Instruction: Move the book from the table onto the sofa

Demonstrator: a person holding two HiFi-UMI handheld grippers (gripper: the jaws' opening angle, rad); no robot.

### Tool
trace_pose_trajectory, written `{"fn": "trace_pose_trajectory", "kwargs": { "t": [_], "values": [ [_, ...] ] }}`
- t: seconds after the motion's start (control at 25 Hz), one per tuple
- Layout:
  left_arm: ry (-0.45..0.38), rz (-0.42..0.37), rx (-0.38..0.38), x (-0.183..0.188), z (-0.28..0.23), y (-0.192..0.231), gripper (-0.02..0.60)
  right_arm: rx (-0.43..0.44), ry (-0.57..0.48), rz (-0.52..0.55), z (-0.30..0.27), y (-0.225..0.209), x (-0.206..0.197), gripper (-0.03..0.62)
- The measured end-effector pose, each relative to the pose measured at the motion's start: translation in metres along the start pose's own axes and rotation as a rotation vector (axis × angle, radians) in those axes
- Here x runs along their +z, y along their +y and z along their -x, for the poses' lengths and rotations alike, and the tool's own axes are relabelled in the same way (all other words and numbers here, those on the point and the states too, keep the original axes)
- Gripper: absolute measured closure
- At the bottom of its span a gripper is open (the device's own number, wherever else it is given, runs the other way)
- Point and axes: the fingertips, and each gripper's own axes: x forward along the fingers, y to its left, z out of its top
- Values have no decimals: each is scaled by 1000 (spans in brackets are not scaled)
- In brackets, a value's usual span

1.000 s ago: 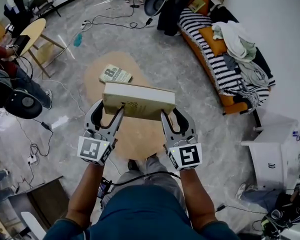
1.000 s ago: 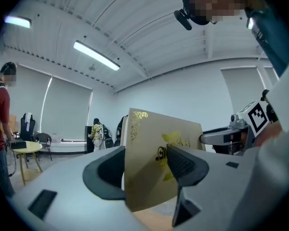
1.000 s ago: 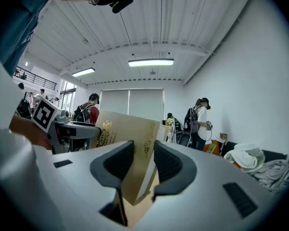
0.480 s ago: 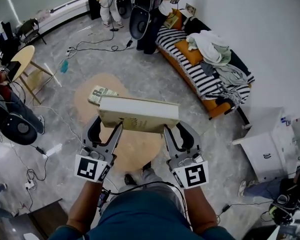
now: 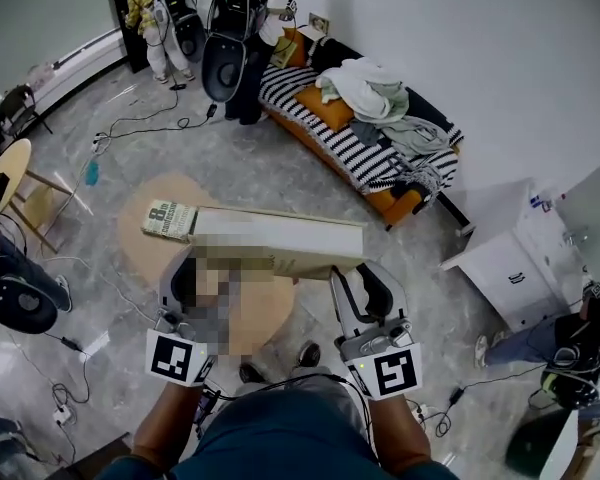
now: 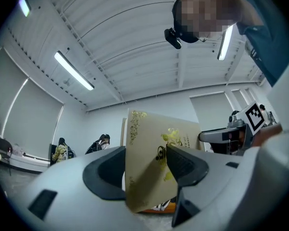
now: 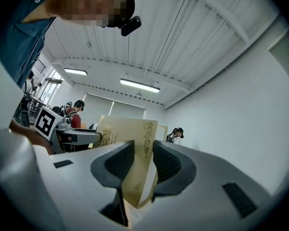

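Book [image 5: 280,240] is up off the surface [image 5: 140,258], left claw [image 6: 149,170] and right claw [image 7: 142,162] each clamping an end. Next up, I'd guess: carry it to the sofa [image 5: 395,206], upper middle.

In the head view the held book [image 5: 280,238] hides part of the round table [image 5: 140,243] and the left gripper's [image 5: 208,263] jaw tips. Print on the other book [image 5: 168,219] is too small to read. Heaped clothes [image 5: 372,90] cover much of the sofa [image 5: 392,206].

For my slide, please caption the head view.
A beige book held by the left claw and right claw over the round table, striped sofa ahead.
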Motion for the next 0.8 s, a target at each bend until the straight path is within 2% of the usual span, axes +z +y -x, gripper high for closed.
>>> {"fn": "trace_pose_trajectory", "kwargs": {
  "t": [0.28,0.44,0.8],
  "values": [
    [-14,9,-108,0,-62,-78,330,-87,-2,7,55,-79,0,468],
    [-12,21,-152,0,-86,-103,330,-134,14,-5,72,-105,2,468],
    [-16,14,-194,-12,-172,-220,330,-175,-3,12,143,-230,-16,471]
  ]
}}
